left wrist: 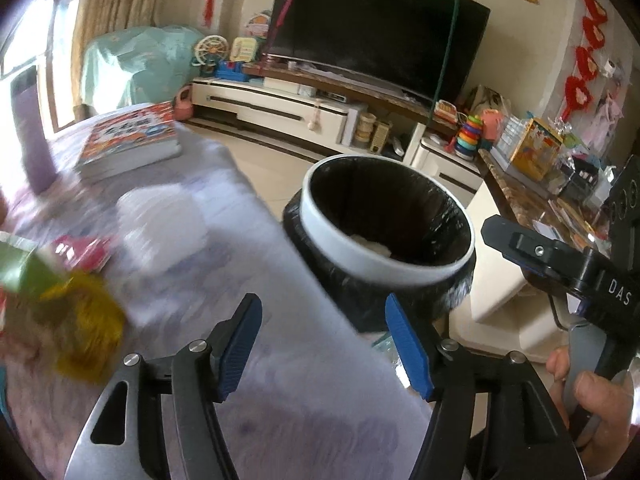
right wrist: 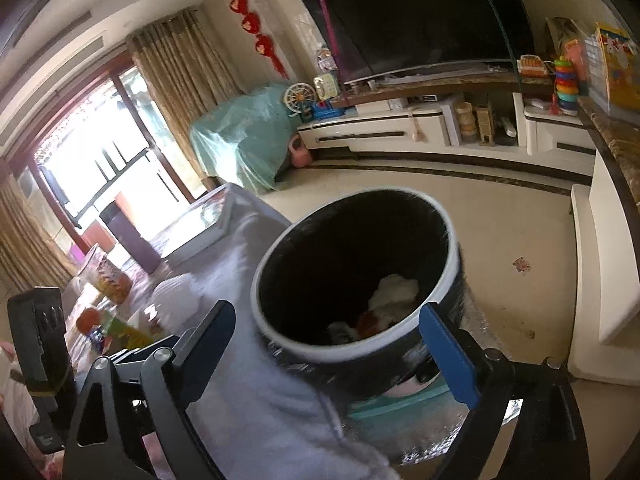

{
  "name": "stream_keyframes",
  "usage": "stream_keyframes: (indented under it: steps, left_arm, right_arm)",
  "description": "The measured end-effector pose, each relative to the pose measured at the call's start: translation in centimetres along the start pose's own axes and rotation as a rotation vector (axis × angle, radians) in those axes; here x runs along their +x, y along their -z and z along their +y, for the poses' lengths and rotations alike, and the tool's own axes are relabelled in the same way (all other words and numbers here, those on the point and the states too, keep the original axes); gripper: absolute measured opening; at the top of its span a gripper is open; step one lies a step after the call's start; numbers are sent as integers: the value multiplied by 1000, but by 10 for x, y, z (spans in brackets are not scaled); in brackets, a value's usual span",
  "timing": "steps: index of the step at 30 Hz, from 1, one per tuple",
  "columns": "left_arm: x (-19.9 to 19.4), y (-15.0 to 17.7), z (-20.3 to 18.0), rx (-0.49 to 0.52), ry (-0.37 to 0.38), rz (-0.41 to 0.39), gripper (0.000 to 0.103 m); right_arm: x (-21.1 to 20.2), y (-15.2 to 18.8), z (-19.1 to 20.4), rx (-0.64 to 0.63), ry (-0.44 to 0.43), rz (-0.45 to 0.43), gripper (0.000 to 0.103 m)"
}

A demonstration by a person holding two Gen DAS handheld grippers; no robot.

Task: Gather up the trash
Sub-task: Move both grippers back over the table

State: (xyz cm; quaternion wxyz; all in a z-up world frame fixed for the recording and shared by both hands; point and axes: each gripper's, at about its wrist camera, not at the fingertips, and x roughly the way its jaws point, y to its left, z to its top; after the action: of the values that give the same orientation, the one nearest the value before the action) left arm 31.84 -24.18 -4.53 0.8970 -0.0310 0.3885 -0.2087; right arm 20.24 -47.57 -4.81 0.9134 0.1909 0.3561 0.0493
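Note:
A round white-rimmed trash bin [left wrist: 384, 264] with a black liner stands on the floor beside the table; white crumpled paper [right wrist: 394, 294] and a red scrap [right wrist: 368, 322] lie inside it. My left gripper [left wrist: 326, 344] is open and empty above the table's edge, near the bin. My right gripper [right wrist: 332, 354] is open and empty just in front of the bin's rim; it also shows in the left wrist view [left wrist: 532, 248]. Blurred trash lies on the lilac tablecloth [left wrist: 248, 280]: a yellow-green wrapper [left wrist: 80, 320], a red packet [left wrist: 84, 252] and a white crumpled tissue [left wrist: 160, 224].
A thick book [left wrist: 132, 140] lies at the table's far end. A TV [left wrist: 372, 28] on a white cabinet [left wrist: 280, 112], toys and a covered object [left wrist: 136, 64] stand behind. A marble-topped counter [left wrist: 532, 192] with boxes runs along the right.

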Motion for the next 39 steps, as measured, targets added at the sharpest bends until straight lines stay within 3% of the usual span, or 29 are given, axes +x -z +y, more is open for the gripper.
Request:
stream_keyframes:
  steps: [8,21,39]
  left_arm:
    - [-49,51,20,-36,-46,-16,66]
    - [-123,95,71,-130,-165,-46,66]
    - [-183,131,107,-249,-269,-60,66]
  right_arm:
    - [-9,33,34,-21,-47,4,96]
    - [4,70,85,-69,-127,77,96]
    - [37,102,159,-191,-214,180,96]
